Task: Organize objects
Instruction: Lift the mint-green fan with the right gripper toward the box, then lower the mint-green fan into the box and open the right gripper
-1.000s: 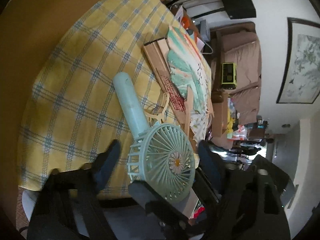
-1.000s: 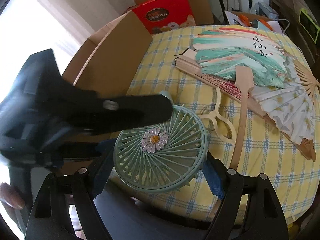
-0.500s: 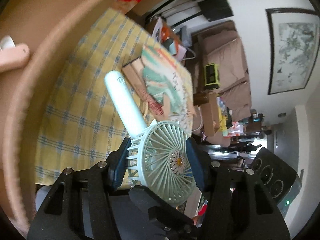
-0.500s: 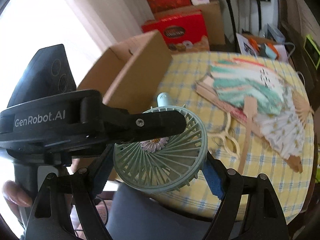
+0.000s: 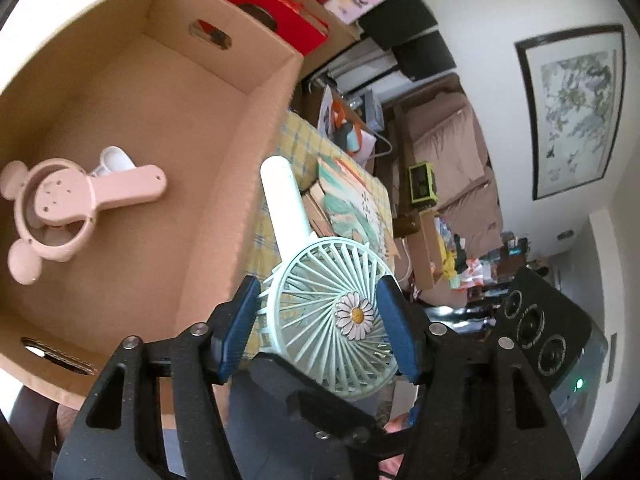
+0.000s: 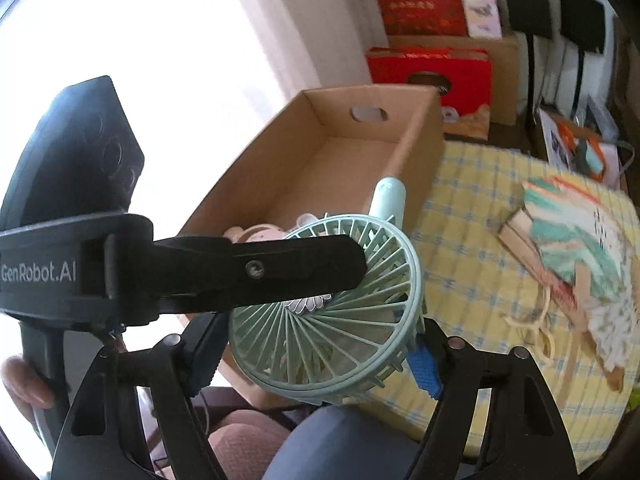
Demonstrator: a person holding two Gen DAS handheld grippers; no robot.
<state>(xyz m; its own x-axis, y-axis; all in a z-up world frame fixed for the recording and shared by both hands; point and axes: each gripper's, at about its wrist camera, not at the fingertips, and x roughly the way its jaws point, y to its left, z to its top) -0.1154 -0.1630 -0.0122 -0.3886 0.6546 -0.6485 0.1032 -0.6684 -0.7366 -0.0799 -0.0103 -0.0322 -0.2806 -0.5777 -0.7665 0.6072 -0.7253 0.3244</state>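
Both jaws clamp the green fan [image 5: 332, 312] head: left gripper [image 5: 316, 324], right gripper [image 6: 316, 344]. Fan hangs just beside the cardboard box [image 5: 256, 148], above the bench edge. Pink fan [image 5: 60, 208] already inside; paper fans [image 6: 576, 248] left on the bench.

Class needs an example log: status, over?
Both grippers shut on green fan. Fan held beside box; pink fan inside. Nothing blocking.
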